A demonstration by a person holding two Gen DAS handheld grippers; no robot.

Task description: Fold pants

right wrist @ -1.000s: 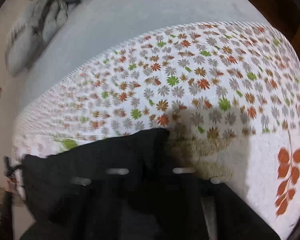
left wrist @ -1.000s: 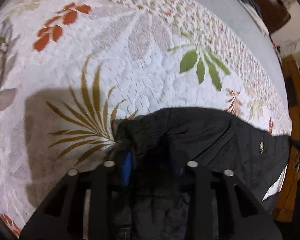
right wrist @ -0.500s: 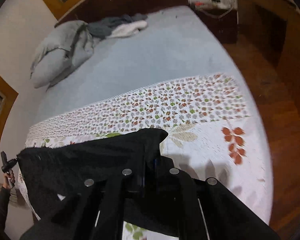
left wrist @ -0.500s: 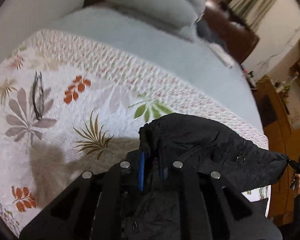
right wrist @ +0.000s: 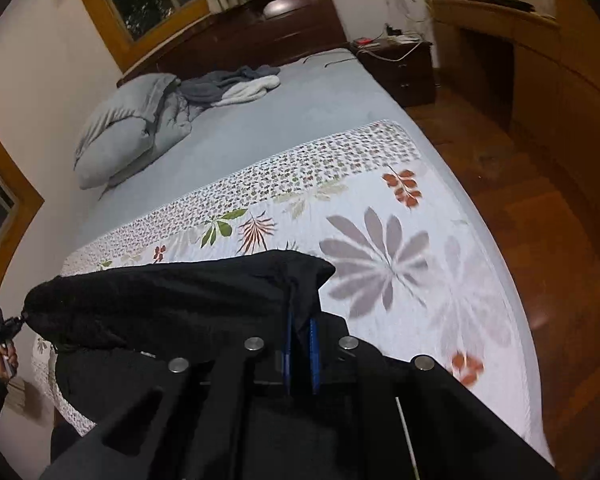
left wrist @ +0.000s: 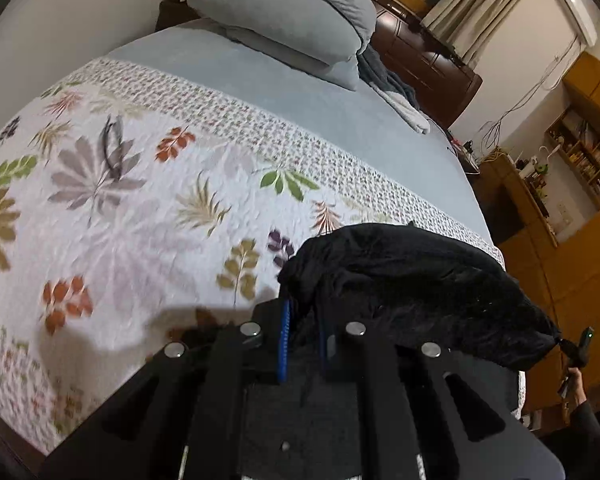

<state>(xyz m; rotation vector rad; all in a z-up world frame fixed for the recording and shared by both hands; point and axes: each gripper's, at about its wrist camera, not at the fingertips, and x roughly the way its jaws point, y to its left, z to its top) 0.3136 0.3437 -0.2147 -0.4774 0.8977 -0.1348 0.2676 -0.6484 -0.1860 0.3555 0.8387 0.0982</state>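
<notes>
Left gripper (left wrist: 302, 340) pinching 1 corner of the black pants (left wrist: 412, 292) between its 2 blue-edged pads, jaws pressed together on the cloth. Right gripper (right wrist: 300, 354) likewise clamped on the other corner of the same pants (right wrist: 172, 300), fabric bunched between its 2 blue pads. Pants lifted clear of the bed and stretched in a dark band between both grippers, sagging a little in the middle, the lower part hanging toward the near edge. Directly below and beyond, a white floral quilt (left wrist: 132, 208) spread over the near half of the bed. Farther off, bare grey-blue sheet (right wrist: 268, 120), then grey pillows (left wrist: 284, 12) stacked at the far end beside a crumpled grey and white blanket (right wrist: 236, 84). At the far wall, a dark wooden headboard (right wrist: 260, 32) and a nightstand (right wrist: 400, 68); wooden floor (right wrist: 548, 216) to the right of the bed.
</notes>
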